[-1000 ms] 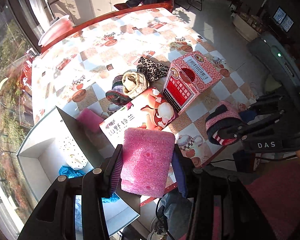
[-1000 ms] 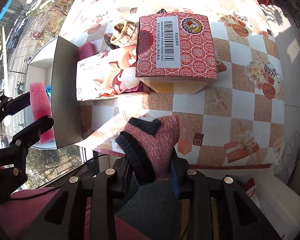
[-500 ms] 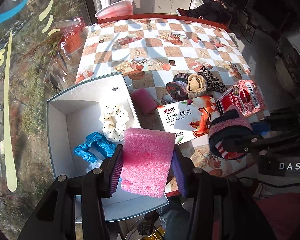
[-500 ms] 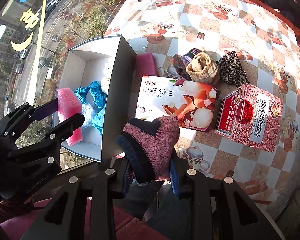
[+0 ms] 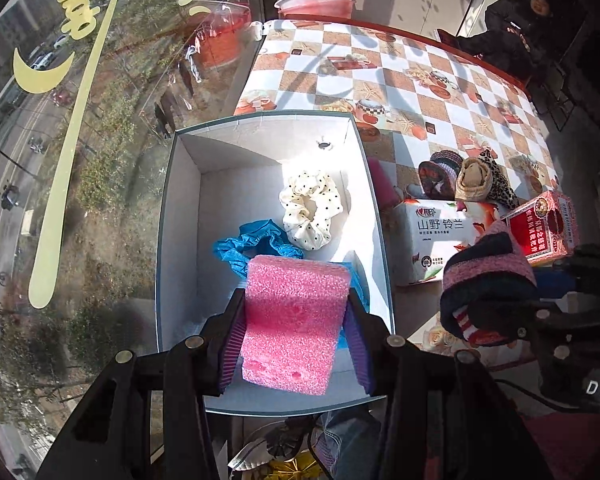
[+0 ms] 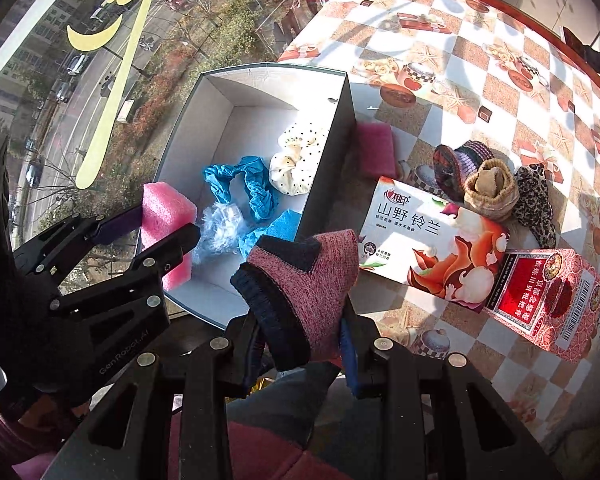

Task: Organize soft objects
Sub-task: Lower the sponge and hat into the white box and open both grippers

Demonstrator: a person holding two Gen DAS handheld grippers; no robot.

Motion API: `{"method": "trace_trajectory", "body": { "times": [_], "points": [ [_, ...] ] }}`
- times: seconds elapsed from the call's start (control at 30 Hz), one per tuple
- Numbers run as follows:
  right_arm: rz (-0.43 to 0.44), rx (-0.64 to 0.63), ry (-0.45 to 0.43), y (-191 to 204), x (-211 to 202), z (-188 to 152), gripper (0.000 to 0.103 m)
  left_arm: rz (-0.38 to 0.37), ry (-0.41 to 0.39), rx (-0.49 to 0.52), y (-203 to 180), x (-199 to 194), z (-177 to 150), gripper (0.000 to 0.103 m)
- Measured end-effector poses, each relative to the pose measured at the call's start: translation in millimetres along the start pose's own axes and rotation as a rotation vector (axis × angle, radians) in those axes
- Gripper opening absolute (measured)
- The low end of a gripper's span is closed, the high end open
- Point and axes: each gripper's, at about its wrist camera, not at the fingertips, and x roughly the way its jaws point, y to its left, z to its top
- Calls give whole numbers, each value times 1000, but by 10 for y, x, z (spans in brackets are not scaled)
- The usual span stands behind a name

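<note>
The left gripper (image 5: 296, 320) is clamped on a pink sponge (image 5: 296, 320) and holds it over the near end of the open white box (image 5: 180, 216), which sits at the table's (image 5: 380, 80) window edge and juts past the near edge. In the box lie a blue scrunchie (image 5: 256, 242) and, right of it, a spotted scrunchie (image 5: 310, 208). In my judgement the sponge could go wrong two ways: let go here, it sits so close to the near wall that it may catch the rim and tip out toward the floor; and being springy, it may bounce off the scrunchies rather than settle.

The right gripper (image 6: 304, 320) is clamped on a pink-and-navy sock (image 6: 304, 292) and holds it off the near edge, just right of the box's right wall. The sock hangs loose past the fingers, so it may snag that wall on the way in, and the two grippers are near enough to knock together over the box.

Right of the box a second sponge (image 6: 376, 148), a tissue pack (image 6: 432, 236), a sock bundle (image 6: 488, 184) and a red carton (image 6: 548, 300) rest on the table.

A second ago the left view faced the table's middle with the box off at lower left; now the sponge is over the box. The right gripper has swung toward the box too. Both grips are unchanged.
</note>
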Motion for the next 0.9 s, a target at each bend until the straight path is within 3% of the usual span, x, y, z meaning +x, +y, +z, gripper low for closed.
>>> {"method": "trace_trajectory", "body": {
  "times": [0.9],
  "points": [
    [-1,-53,26,164,108,92,33,19,5,-72,244,23,-45,50]
  ]
}}
